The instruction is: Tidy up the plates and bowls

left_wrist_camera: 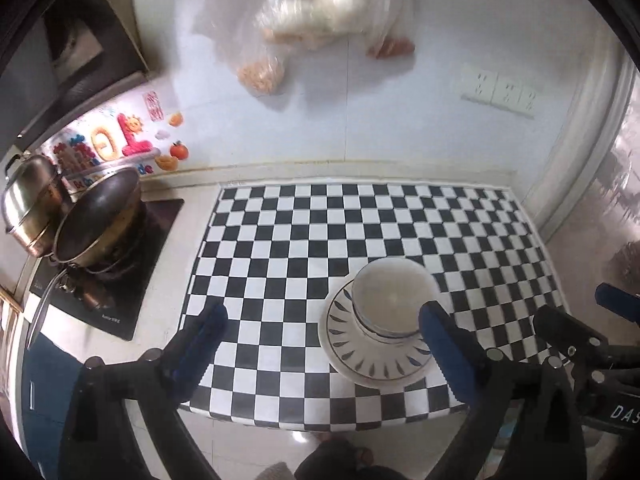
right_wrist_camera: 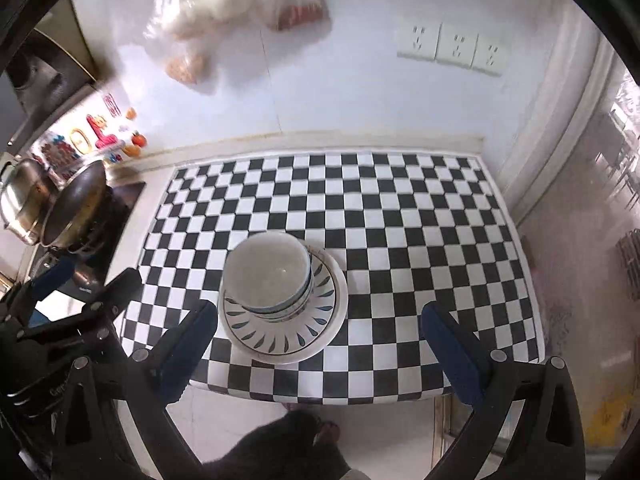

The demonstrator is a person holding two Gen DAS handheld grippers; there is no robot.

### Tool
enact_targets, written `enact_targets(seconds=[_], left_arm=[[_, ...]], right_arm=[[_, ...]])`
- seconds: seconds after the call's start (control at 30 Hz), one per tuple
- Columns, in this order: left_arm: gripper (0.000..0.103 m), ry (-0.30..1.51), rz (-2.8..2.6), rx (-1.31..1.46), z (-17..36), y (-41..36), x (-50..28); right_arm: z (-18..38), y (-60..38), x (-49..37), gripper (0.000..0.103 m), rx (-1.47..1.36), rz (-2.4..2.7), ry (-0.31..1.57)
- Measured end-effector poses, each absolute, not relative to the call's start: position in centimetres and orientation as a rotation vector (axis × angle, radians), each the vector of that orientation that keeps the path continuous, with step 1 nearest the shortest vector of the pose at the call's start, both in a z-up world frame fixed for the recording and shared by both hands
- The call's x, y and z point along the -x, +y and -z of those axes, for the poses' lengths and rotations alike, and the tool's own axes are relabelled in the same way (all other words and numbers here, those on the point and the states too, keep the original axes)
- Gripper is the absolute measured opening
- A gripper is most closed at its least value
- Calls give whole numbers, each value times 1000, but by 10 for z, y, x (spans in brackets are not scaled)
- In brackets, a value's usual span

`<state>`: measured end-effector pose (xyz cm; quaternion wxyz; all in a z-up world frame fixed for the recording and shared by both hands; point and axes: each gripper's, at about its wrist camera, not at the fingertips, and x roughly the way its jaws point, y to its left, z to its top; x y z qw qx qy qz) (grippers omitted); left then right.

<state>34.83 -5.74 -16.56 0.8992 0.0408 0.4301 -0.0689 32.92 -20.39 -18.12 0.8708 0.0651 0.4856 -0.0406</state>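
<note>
A white bowl point(left_wrist_camera: 390, 294) with a blue rim stands in a stack on a white plate point(left_wrist_camera: 372, 354) with blue leaf marks, near the front edge of the checkered mat point(left_wrist_camera: 360, 224). The right wrist view shows the same bowl point(right_wrist_camera: 268, 268), stacked on another bowl, and the plate point(right_wrist_camera: 280, 330). My left gripper point(left_wrist_camera: 324, 322) is open and empty, raised above the mat, its right finger beside the bowl. My right gripper point(right_wrist_camera: 320, 320) is open and empty, raised, with the stack between its fingers toward the left one.
A dark wok point(left_wrist_camera: 98, 220) and a steel pot point(left_wrist_camera: 30, 200) sit on a stove at the left. Plastic bags of food point(left_wrist_camera: 316, 12) hang on the white wall. Wall sockets point(right_wrist_camera: 452, 46) are at the upper right. The counter edge runs just below the mat.
</note>
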Motion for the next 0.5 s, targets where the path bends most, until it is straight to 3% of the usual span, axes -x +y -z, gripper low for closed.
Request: enact_targets(seconds=[0.5], left_arm=[[102,725,110,-50,95,-35,-218]], right_arm=[[112,-198,-185,103,-119,107,875]])
